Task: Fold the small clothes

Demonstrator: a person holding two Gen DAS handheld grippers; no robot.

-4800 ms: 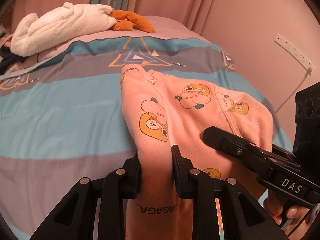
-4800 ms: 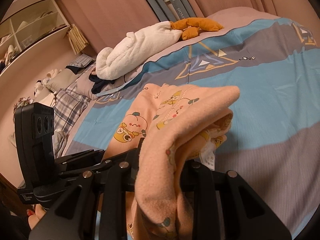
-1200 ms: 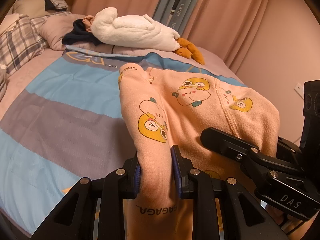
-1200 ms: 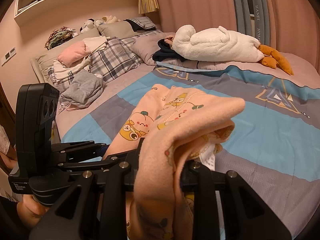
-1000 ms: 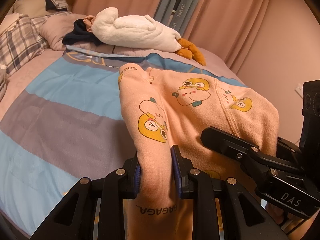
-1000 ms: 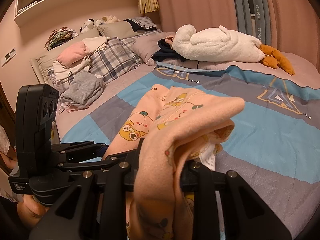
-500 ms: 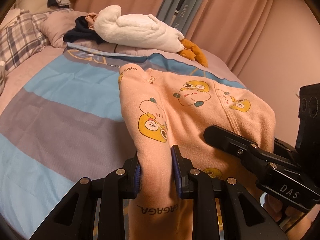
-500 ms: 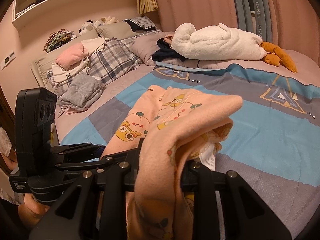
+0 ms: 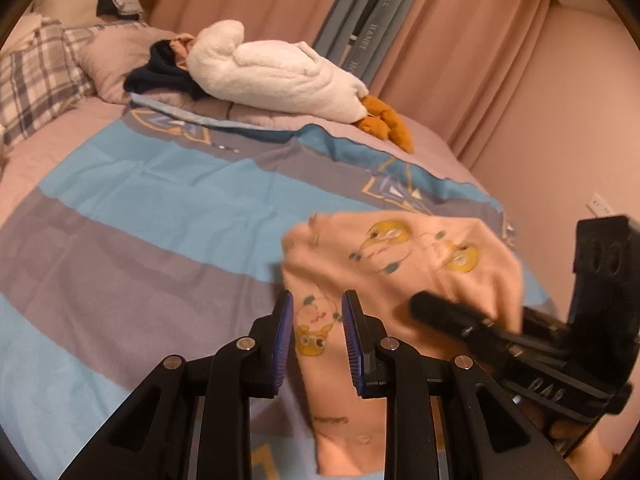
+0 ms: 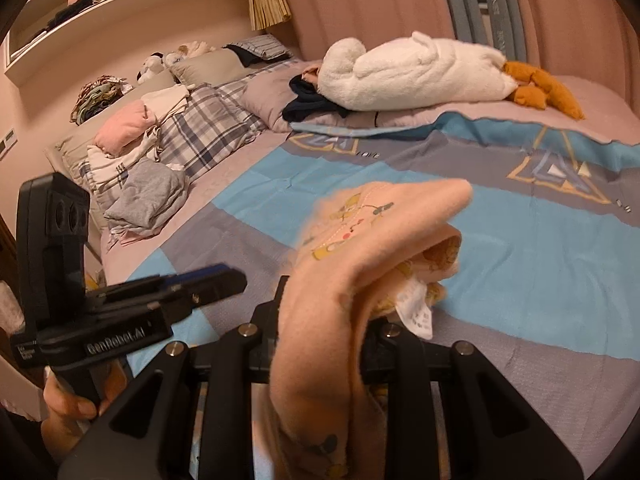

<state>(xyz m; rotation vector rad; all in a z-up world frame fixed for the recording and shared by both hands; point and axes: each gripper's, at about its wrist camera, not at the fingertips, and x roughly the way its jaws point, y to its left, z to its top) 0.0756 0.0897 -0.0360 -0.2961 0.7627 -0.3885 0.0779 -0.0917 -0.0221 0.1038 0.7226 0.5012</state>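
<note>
A small pink garment with yellow cartoon prints (image 9: pixel 400 264) hangs over the striped blue and grey bedspread (image 9: pixel 160 216). My left gripper (image 9: pixel 316 320) is open, its blue-padded jaws apart, and the cloth hangs just beyond them. My right gripper (image 10: pixel 320 320) is shut on the pink garment (image 10: pixel 360 256), which drapes over its fingers with a white label (image 10: pixel 416 312) hanging out. In the left wrist view the right gripper (image 9: pixel 480 328) reaches in under the cloth. In the right wrist view the left gripper (image 10: pixel 216 284) sits to the left, clear of the cloth.
A white plush goose with orange feet (image 9: pixel 288 76) lies at the far side of the bed. Plaid pillows and a pile of folded clothes (image 10: pixel 148 196) lie at the head. A shelf (image 10: pixel 100 12) runs above them. Pink curtains and a wall (image 9: pixel 560 120) border the right.
My left gripper has opened and let go of the pink garment, which has swung to the right and now hangs from the right gripper alone.
</note>
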